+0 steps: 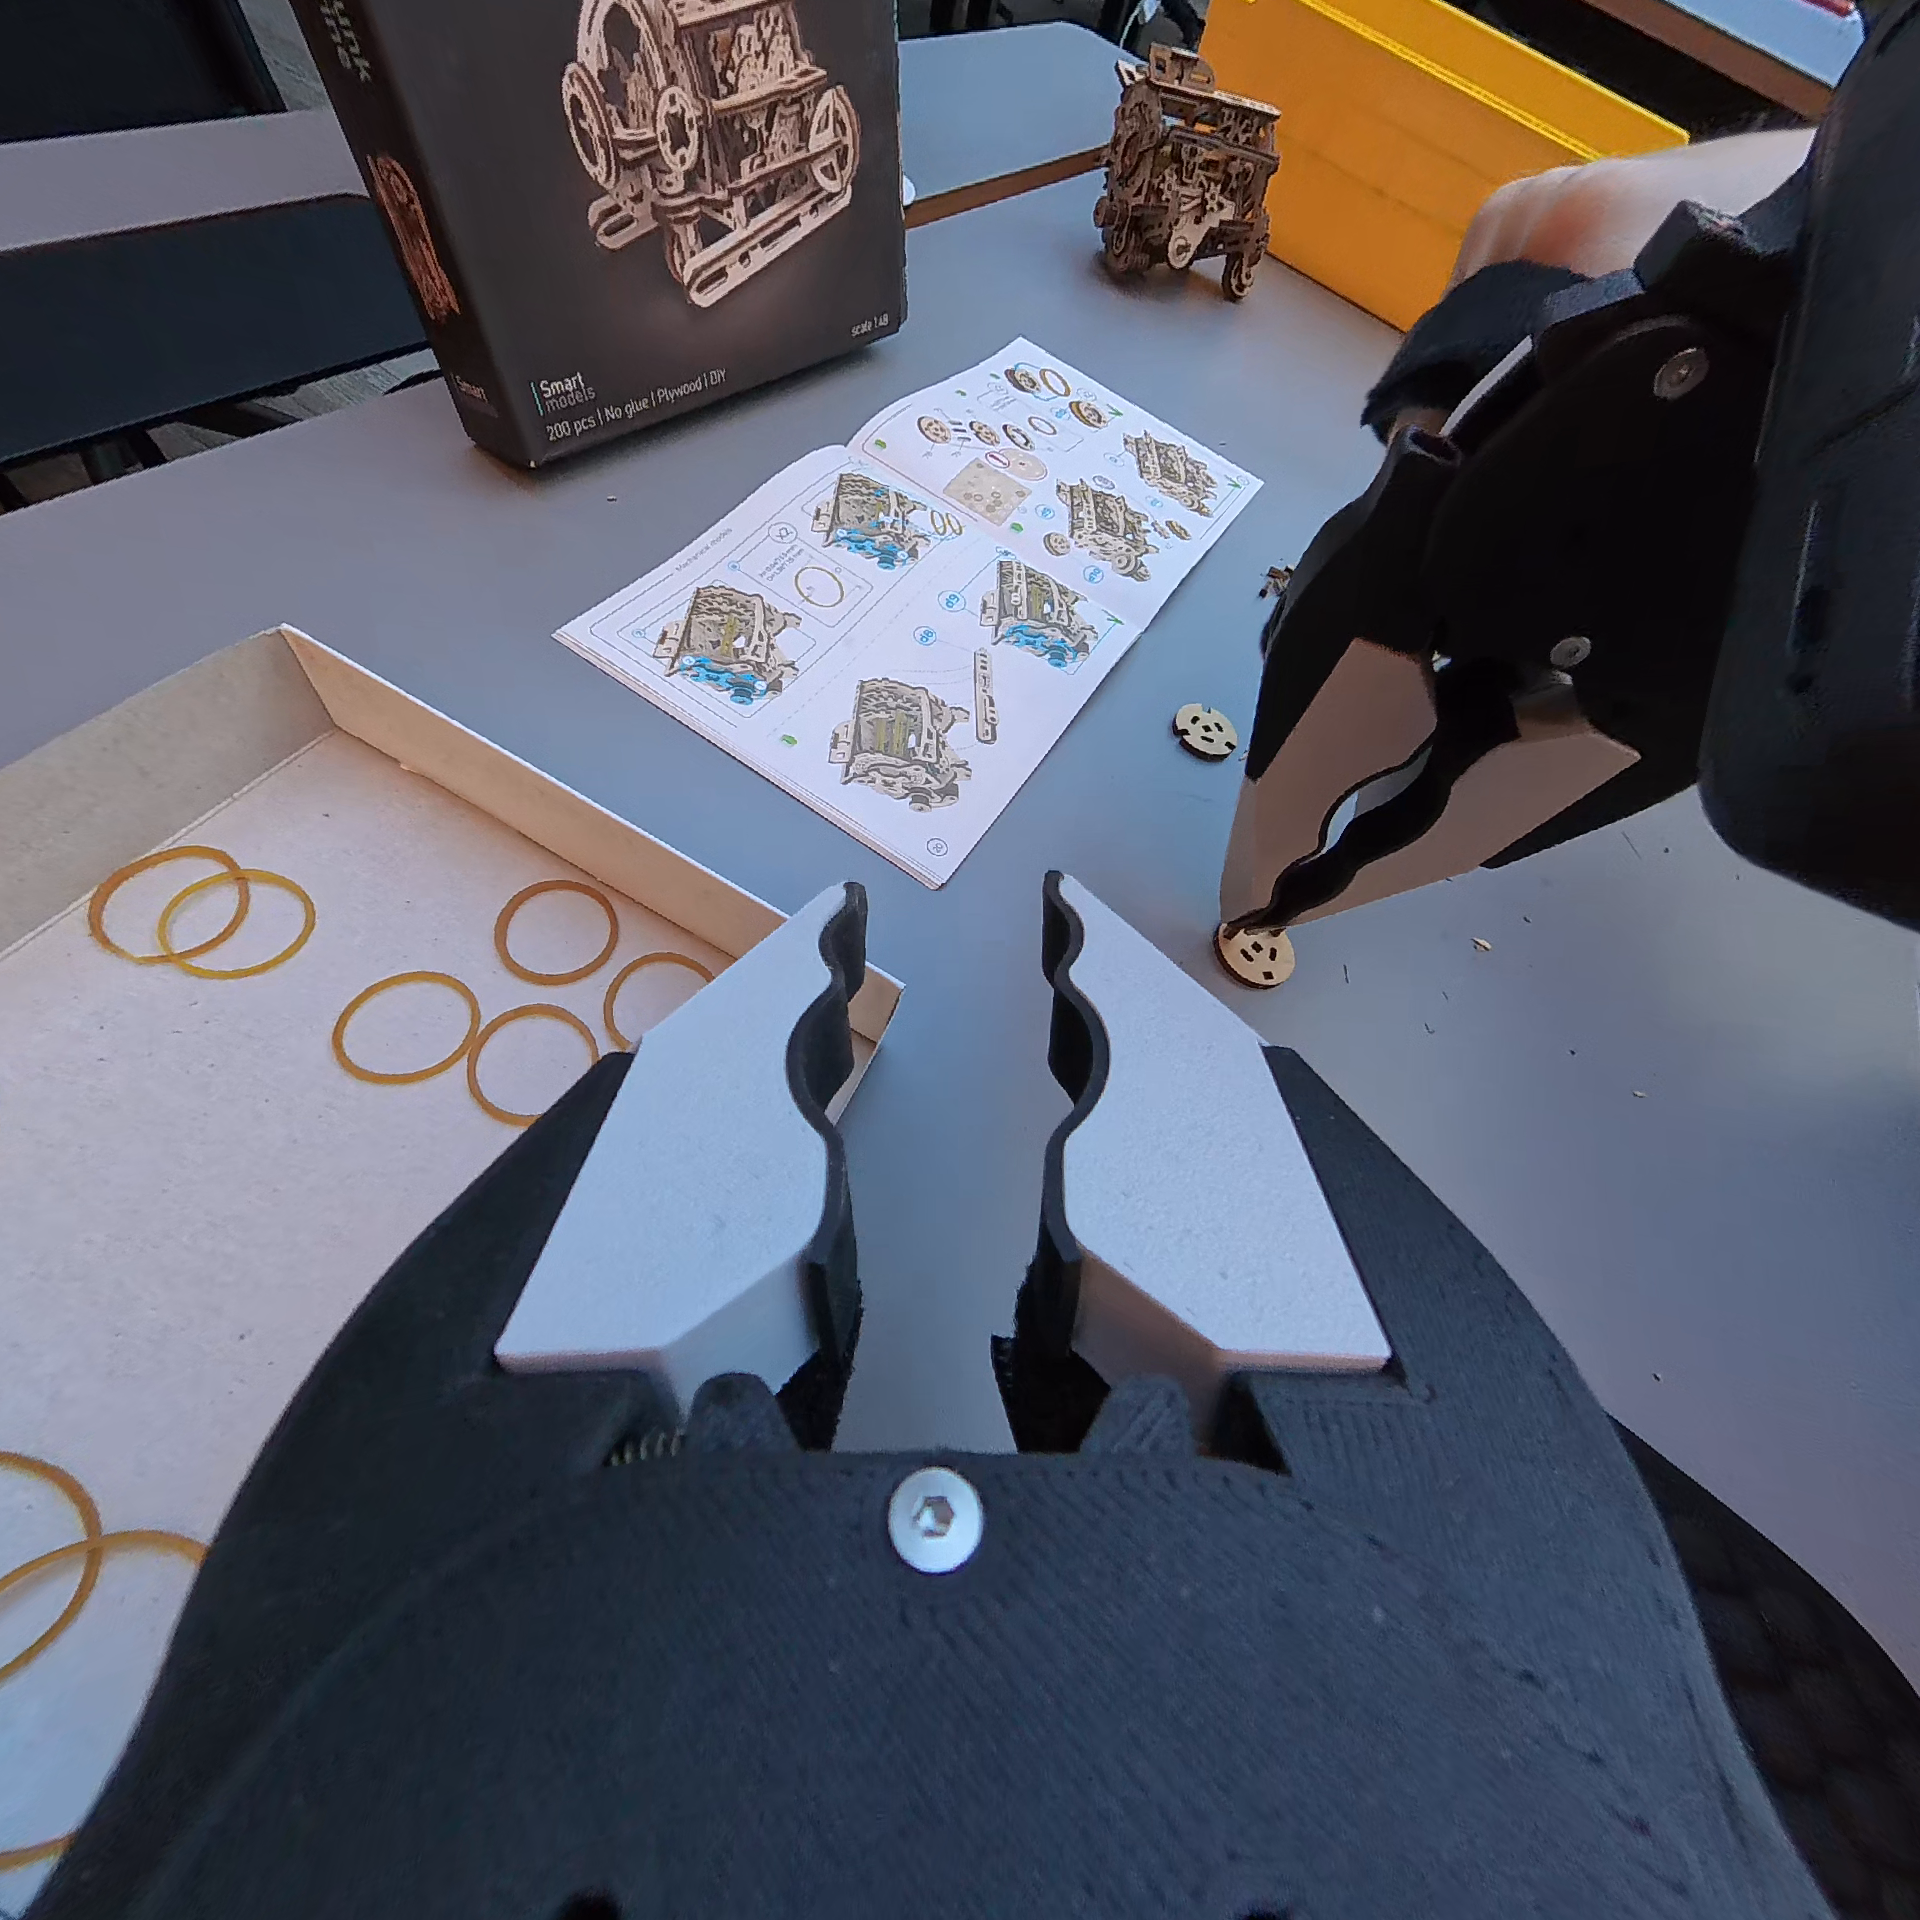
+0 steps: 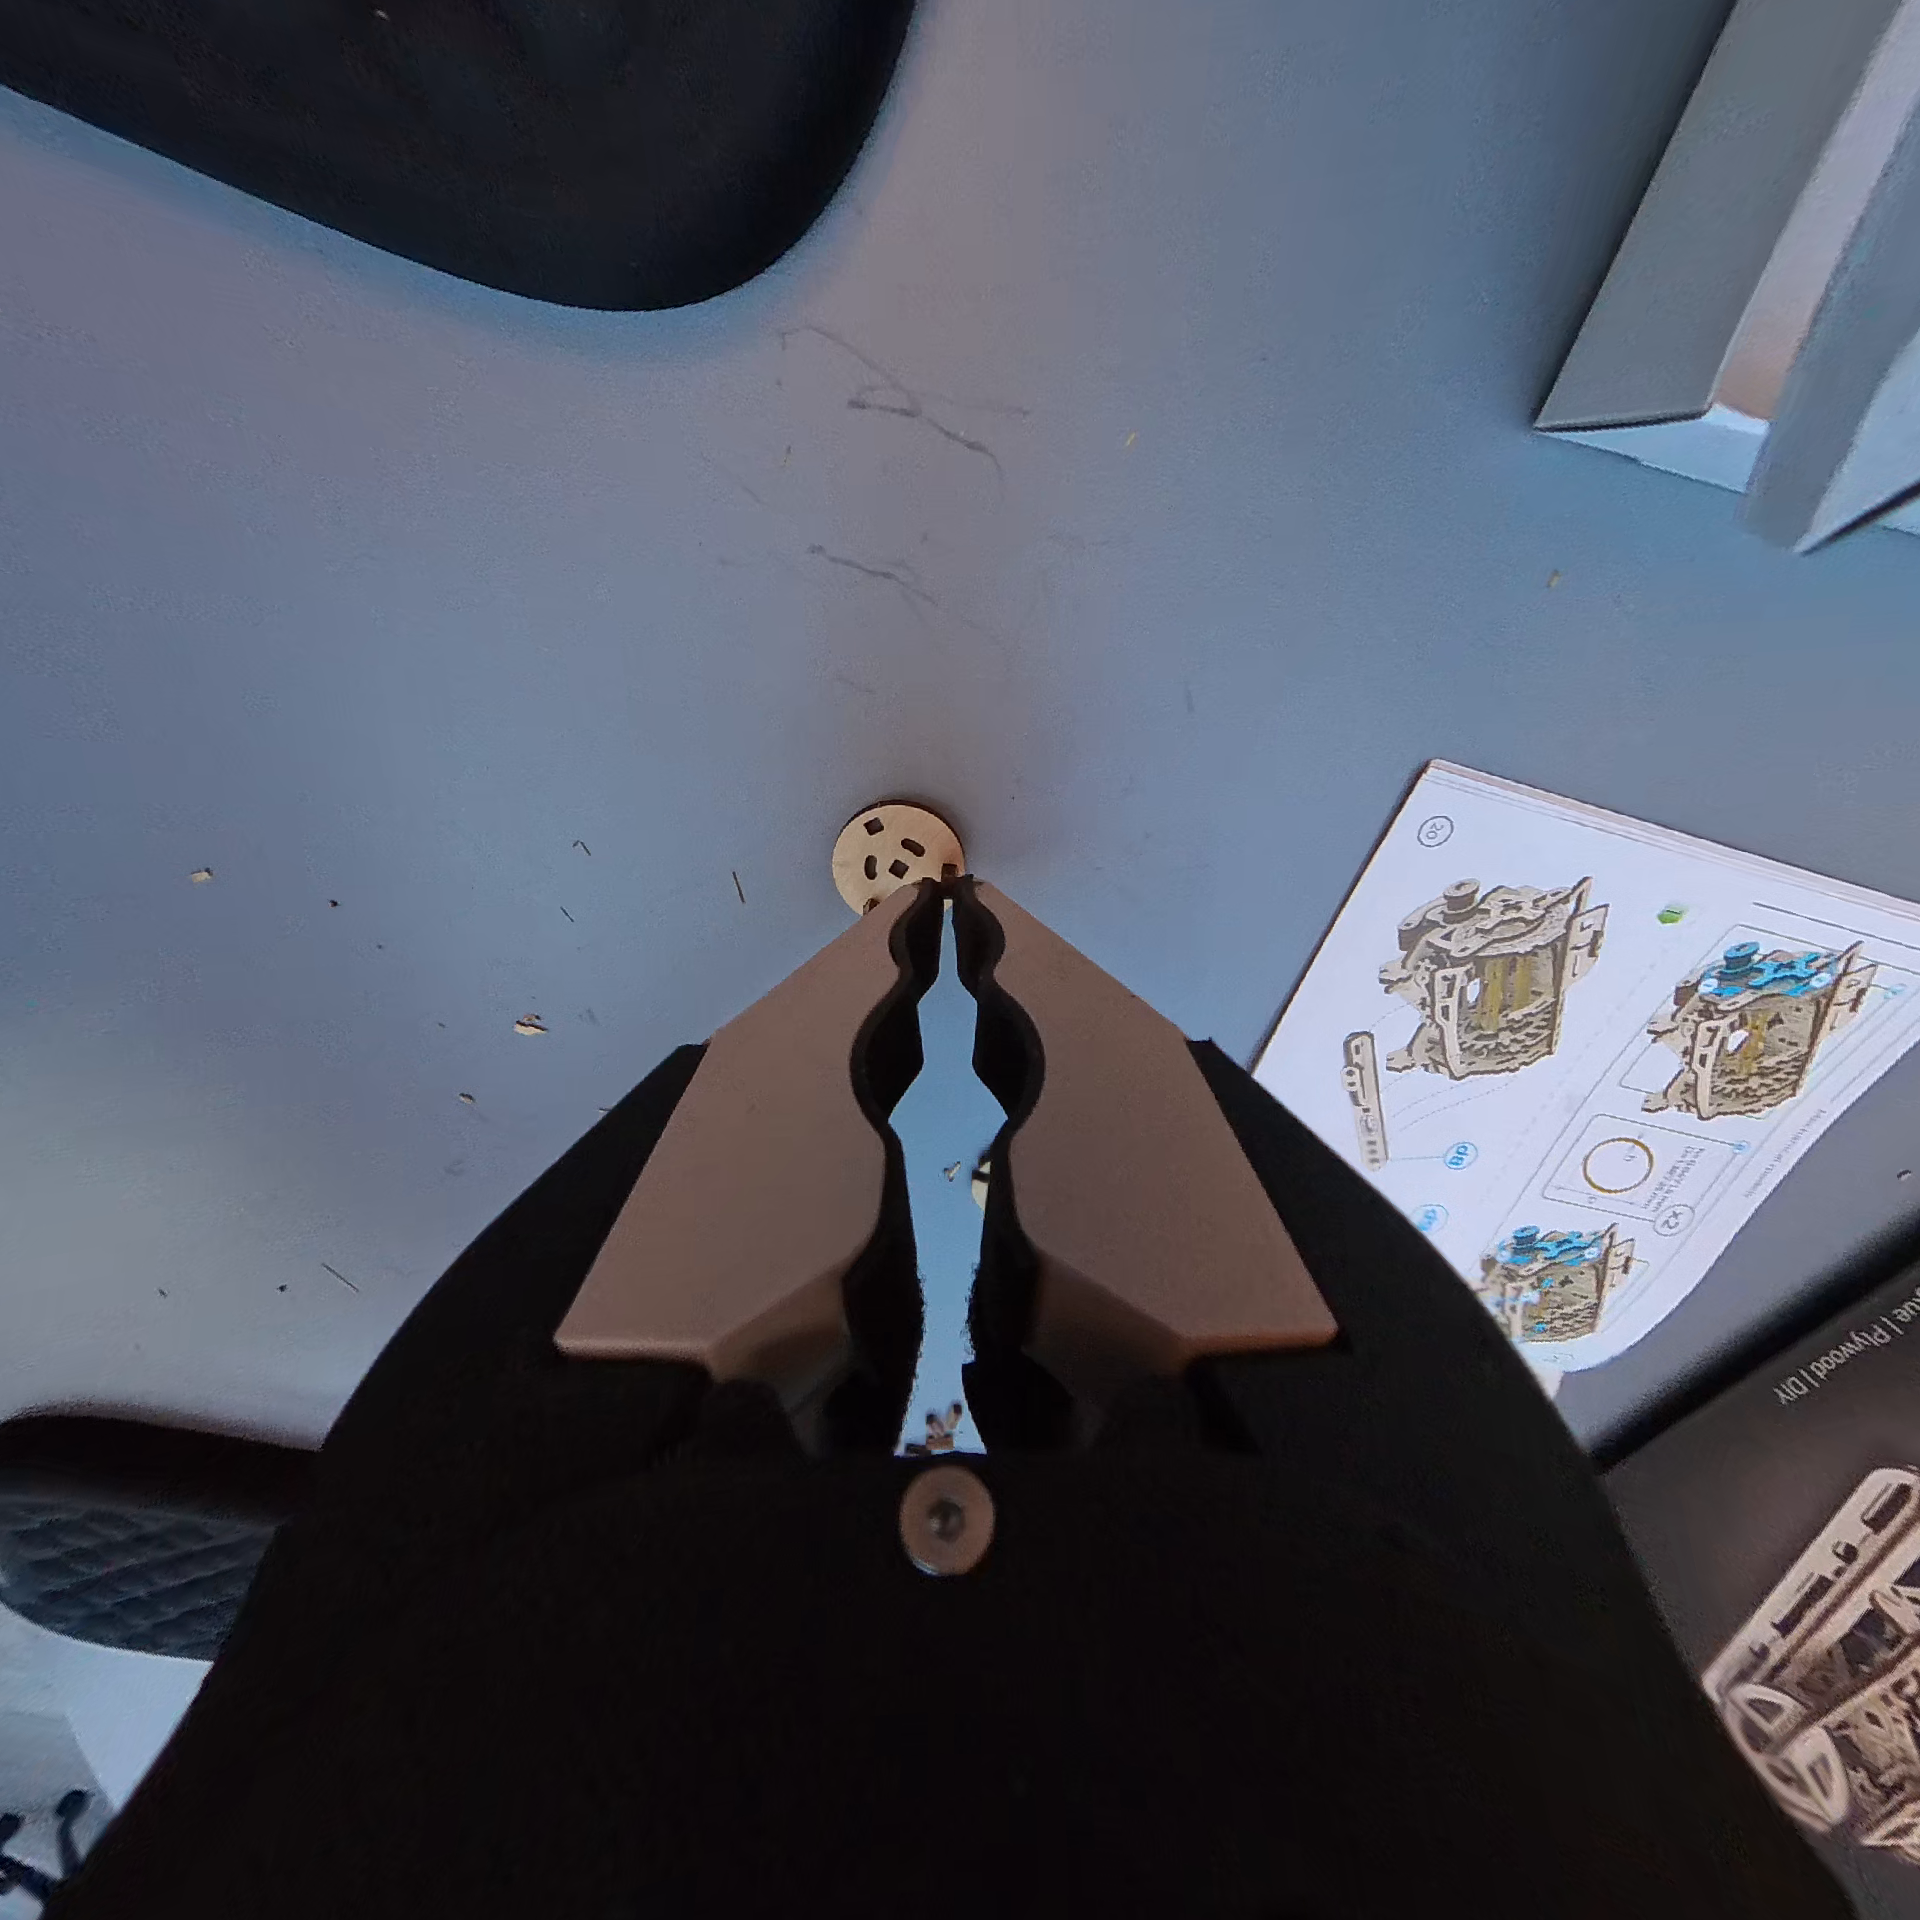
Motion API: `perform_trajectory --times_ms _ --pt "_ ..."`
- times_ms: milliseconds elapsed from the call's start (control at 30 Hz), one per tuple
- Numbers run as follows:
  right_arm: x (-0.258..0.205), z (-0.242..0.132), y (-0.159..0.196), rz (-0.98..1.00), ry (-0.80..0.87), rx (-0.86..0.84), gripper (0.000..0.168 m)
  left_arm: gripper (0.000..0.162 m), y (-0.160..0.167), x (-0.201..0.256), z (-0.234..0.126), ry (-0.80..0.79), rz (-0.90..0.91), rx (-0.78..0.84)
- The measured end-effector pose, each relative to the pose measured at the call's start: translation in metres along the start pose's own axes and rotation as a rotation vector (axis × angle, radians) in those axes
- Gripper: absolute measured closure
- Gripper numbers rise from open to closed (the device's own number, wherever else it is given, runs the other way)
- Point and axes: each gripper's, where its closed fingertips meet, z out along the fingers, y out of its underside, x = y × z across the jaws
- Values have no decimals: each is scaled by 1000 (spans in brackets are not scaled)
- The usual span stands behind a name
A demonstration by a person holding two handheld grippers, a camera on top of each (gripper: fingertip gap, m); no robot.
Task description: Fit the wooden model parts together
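A small round wooden disc (image 1: 1262, 956) with square holes lies flat on the grey table (image 1: 1455, 1143). It also shows in the right wrist view (image 2: 883, 852). My right gripper (image 2: 948, 889) is shut, and its tips (image 1: 1247, 923) rest on the near edge of the disc, pointing steeply down. I cannot tell if anything small is pinched between the tips. A second, toothed wooden disc (image 1: 1205, 730) lies a little farther back. My left gripper (image 1: 954, 904) is open and empty above the table, left of the disc. A partly built wooden model (image 1: 1184, 177) stands at the back.
An open instruction booklet (image 1: 914, 592) lies in the middle. The dark model box (image 1: 623, 208) stands behind it. A cardboard tray (image 1: 540, 790) with several rubber bands (image 1: 405, 1029) sits at the left. A yellow bin (image 1: 1403, 135) is at the back right. Wood crumbs dot the table. The grippers' ends are close to 12 centimeters from one another.
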Motion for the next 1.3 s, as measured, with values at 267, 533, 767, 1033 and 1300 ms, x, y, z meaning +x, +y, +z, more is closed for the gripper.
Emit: perform_trajectory --times_ms 267,533,767,1033,1300 --pt "9 -1 15 250 40 34 167 125 19 18 14 80 25 -112" --pt "14 -11 30 527 32 218 167 111 35 71 61 168 177 -239" --pt "9 -10 30 26 162 295 167 101 52 75 86 69 343 -326" --pt "23 -7 26 -71 164 351 167 104 52 70 86 60 364 -312" --pt "11 -1 29 -130 145 298 167 106 51 64 84 44 356 -307"
